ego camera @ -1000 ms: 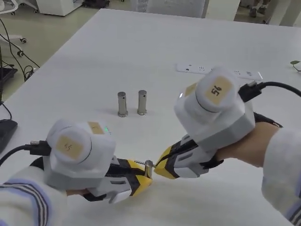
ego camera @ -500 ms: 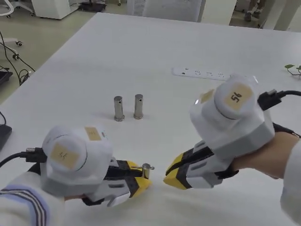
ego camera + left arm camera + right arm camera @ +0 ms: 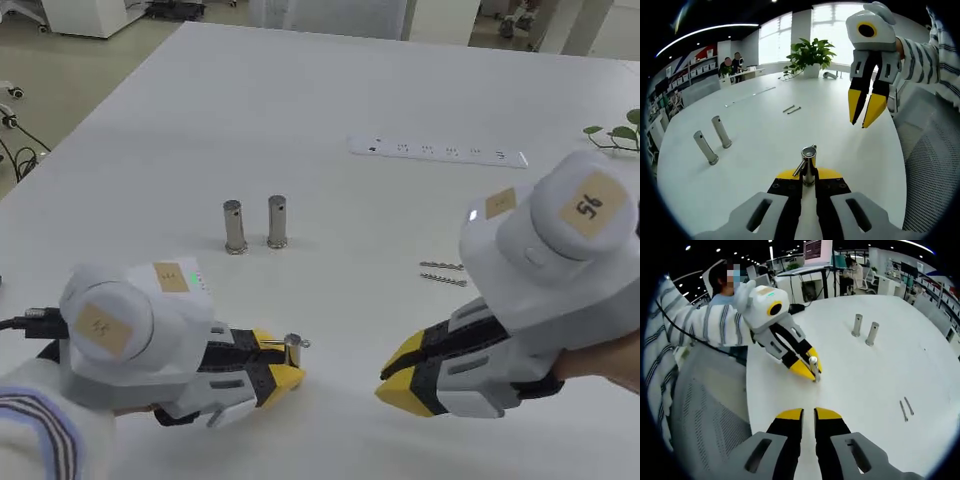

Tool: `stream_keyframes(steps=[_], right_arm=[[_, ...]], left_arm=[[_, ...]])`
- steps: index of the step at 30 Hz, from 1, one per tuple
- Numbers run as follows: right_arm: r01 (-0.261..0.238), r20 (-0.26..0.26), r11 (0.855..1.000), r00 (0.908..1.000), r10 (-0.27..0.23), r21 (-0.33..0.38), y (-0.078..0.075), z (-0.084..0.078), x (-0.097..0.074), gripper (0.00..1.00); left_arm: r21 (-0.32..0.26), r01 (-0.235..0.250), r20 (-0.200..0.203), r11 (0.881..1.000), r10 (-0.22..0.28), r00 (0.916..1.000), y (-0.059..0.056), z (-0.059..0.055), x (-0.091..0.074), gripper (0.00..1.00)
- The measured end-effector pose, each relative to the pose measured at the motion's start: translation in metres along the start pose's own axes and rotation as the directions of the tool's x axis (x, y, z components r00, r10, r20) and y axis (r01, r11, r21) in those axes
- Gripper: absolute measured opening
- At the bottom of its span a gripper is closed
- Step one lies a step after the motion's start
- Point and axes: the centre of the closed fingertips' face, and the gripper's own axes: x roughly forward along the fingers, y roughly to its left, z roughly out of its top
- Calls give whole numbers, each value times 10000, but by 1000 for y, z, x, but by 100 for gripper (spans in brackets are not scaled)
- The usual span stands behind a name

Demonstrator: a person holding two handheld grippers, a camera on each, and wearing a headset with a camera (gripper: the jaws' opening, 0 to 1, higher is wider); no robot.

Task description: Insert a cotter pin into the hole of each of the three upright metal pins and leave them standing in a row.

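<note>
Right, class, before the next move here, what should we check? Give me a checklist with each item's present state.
1. The left gripper clamps the short silver metal pin: ok.
2. A thin cotter pin sits through that pin's hole: ok.
3. The right gripper is empty, jaws slightly apart: ok.
4. The two spare cotter pins lie on the white table: ok.
5. The two standing metal pins have cotter pins: not ok.
6. All three stand in a row: not ok, one is held.

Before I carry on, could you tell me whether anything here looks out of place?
Nothing stands out. Two metal pins stand upright, two loose cotter pins lie flat, and the pin in the left gripper has a cotter pin through it.
</note>
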Motion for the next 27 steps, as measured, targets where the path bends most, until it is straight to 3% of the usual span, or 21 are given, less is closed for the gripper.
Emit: stream_keyframes(steps=[6, 11, 17, 21, 24, 25, 27], right_arm=[[164, 576, 9963, 9981, -213, 842, 3, 3, -16, 10], [517, 952, 9948, 9936, -601, 881, 6, 4, -28, 13], [735, 1166, 9930, 9896, -840, 923, 14, -8, -36, 18], [979, 1329, 9833, 9840, -1187, 1537, 15, -19, -42, 24], [1203, 1698, 9780, 9741, -1494, 1702, 14, -23, -47, 30], [1594, 1990, 9732, 9612, -1912, 1655, 9, -22, -50, 31], [1815, 2193, 9696, 9516, -2152, 1639, 7, -25, -54, 32]], left_arm=[[336, 91, -153, 9994, -86, 9998, 12, 4, 8, 7], [535, 213, -228, 9983, -201, 9995, 17, 9, 14, 7], [497, 378, -247, 9980, -366, 9990, 18, 14, 18, 7], [349, 288, -269, 9990, -279, 9992, 20, 13, 18, 7], [450, 290, -324, 9986, -276, 9991, 20, 12, 17, 7], [408, 280, -292, 9988, -268, 9992, 21, 12, 16, 7], [379, 230, -242, 9990, -221, 9995, 23, 12, 15, 7]])
